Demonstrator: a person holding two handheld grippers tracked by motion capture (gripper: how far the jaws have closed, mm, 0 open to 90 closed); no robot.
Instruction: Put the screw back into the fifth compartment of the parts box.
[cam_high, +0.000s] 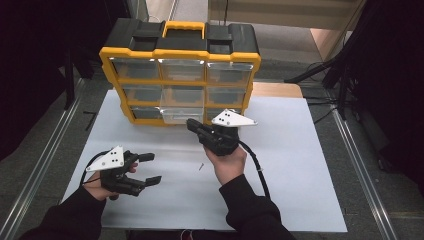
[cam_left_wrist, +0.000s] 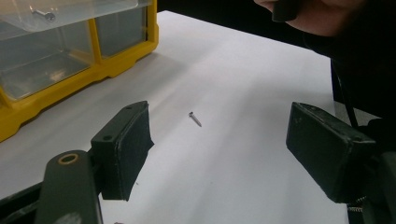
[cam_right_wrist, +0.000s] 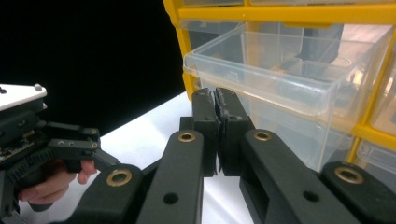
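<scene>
A yellow and black organiser (cam_high: 180, 52) with clear drawers stands at the back of the white mat. Its bottom middle drawer (cam_high: 181, 114) is pulled out, and in the right gripper view this clear drawer (cam_right_wrist: 280, 79) is just beyond the jaws. My right gripper (cam_high: 191, 124) is shut, pads pressed together (cam_right_wrist: 217, 100), with nothing showing between them; its tip is just in front of that drawer. A small screw (cam_high: 201, 166) lies loose on the mat. My left gripper (cam_high: 154, 167) rests low at the front left, open; the screw (cam_left_wrist: 195, 119) lies ahead between its pads (cam_left_wrist: 128, 149).
The white mat (cam_high: 300, 165) covers the table, with bare room to the right. A clear drawer at the top left of the left gripper view holds a screw (cam_left_wrist: 44, 15). Metal rails (cam_high: 360, 165) run along both table sides. A cable (cam_high: 257, 172) trails from the right gripper.
</scene>
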